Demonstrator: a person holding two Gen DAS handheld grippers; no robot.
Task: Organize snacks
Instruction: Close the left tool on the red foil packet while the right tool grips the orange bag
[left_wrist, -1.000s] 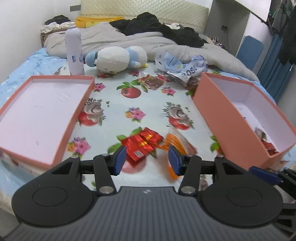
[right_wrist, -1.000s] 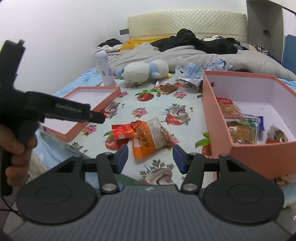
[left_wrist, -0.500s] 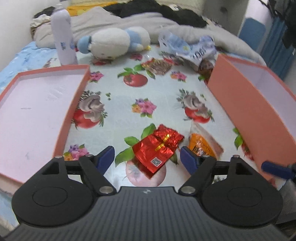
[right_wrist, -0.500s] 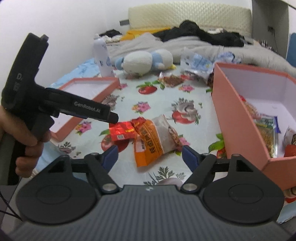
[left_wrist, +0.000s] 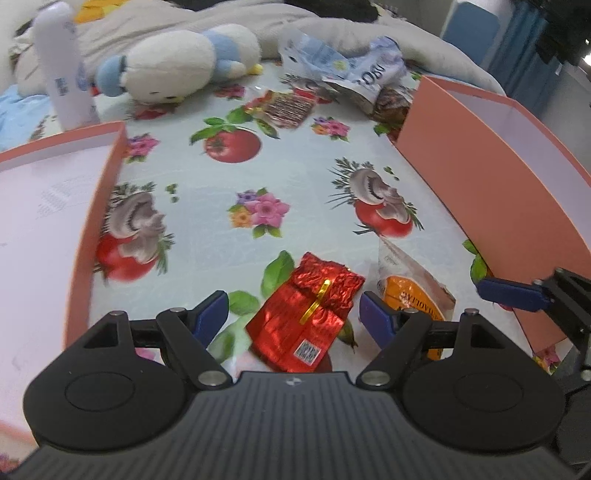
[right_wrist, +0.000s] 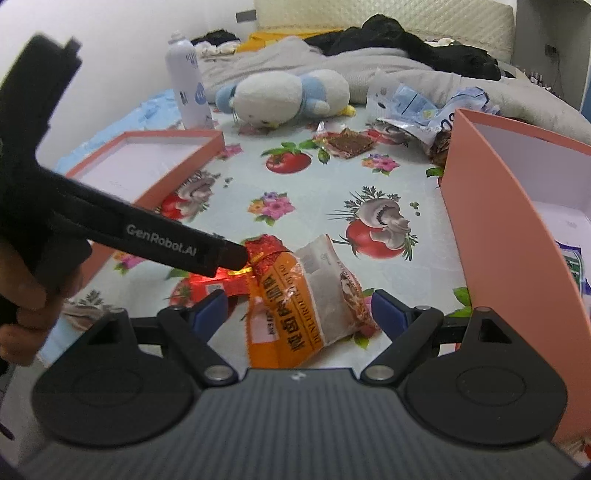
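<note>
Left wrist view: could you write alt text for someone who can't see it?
An open two-fingered tool hovers around a shiny red snack packet on a floral tablecloth, with an orange snack bag just right. A salmon-pink box stands right, its shallow lid left, a plush toy behind.

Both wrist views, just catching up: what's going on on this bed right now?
A person is sorting snacks with a handheld gripper in each hand. The left gripper is open, lined up over the red foil packet lying on the flowered sheet. The right gripper is open too, straddling the orange snack bag beside it. Neither packet is gripped yet. The tall pink box stands to the right with some snacks inside; the shallow pink lid lies to the left.
</note>
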